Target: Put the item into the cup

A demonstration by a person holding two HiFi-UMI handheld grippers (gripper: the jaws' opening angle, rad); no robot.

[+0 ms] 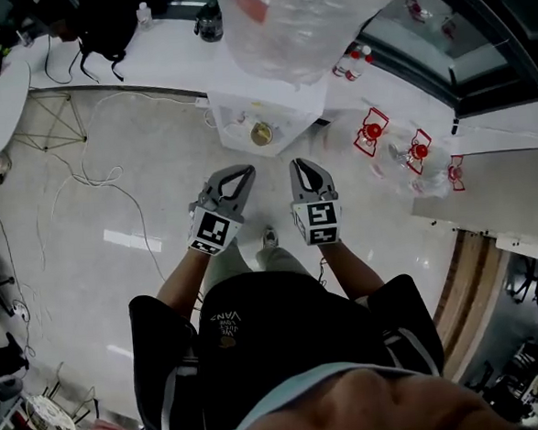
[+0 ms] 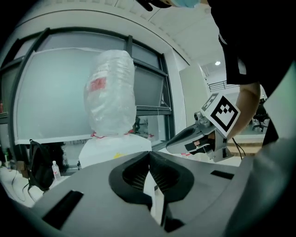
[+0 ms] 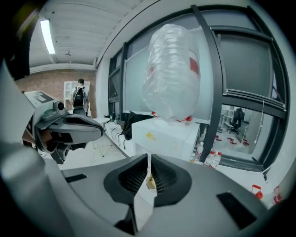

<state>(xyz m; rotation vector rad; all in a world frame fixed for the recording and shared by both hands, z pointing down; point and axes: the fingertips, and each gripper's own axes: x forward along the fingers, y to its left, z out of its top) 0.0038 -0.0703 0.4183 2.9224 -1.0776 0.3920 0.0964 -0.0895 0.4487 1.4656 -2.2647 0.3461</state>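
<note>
Left gripper [image 1: 244,172] and right gripper [image 1: 299,165]: jaws closed, nothing between them, mid-frame below the water dispenser [image 1: 234,111].

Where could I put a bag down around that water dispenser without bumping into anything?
The pale floor left of the water dispenser is bare as far as the loose cables, and so is the strip just in front of it. To its right, red-capped bottles crowd the floor.
</note>
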